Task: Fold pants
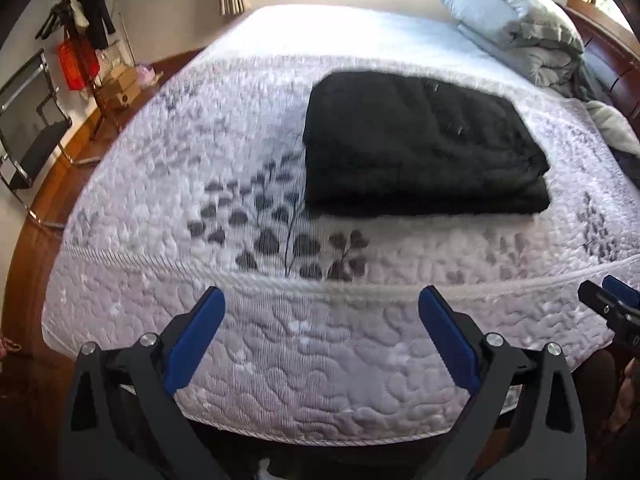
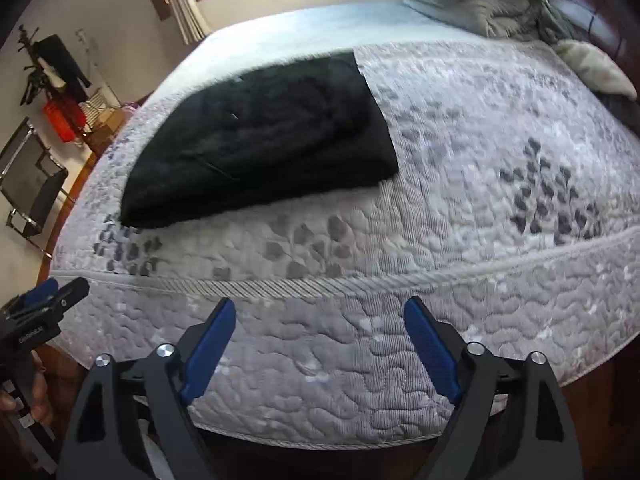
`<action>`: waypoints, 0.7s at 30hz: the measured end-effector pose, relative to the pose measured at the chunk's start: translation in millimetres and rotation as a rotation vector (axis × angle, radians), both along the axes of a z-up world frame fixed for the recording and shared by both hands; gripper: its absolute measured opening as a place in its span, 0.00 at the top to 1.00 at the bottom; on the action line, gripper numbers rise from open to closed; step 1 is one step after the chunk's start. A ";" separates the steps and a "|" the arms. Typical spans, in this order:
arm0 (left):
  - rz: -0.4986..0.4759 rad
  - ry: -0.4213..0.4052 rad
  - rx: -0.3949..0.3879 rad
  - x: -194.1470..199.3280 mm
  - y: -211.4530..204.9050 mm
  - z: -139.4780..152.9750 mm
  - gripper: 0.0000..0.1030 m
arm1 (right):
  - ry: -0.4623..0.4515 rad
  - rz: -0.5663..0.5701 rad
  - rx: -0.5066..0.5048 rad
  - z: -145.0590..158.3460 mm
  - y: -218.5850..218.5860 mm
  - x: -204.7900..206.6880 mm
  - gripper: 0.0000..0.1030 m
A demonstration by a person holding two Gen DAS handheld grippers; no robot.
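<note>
Left claw and right claw both gape wide and empty, near the bed's near edge. The black pants lie folded mid-bed, well apart. Judged done: leave the stack, or only square its edges.

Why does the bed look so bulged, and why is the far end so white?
Both wrist views use fisheye lenses, which curve the mattress edge. In the left view, window light overexposes the far sheet; the folded black pants lose detail. The right view looks slightly smeared around the pants.
</note>
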State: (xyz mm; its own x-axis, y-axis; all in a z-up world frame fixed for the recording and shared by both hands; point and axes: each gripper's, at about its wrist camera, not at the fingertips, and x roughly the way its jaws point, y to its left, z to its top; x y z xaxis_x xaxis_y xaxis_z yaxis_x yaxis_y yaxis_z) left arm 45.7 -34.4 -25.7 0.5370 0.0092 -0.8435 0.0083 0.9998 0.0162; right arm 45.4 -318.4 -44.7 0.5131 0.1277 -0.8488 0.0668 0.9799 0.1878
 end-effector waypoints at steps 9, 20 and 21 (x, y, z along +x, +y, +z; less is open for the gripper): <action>-0.013 -0.057 -0.023 -8.9 -4.0 33.1 0.05 | -0.058 0.022 0.038 40.2 2.8 -8.9 0.12; -0.001 -0.028 -0.014 -11.9 5.7 13.1 0.05 | -0.033 0.048 0.046 32.2 11.5 -10.8 0.12; 0.003 -0.021 -0.015 -11.0 6.6 9.7 0.05 | -0.028 0.048 0.046 30.3 12.0 -10.7 0.12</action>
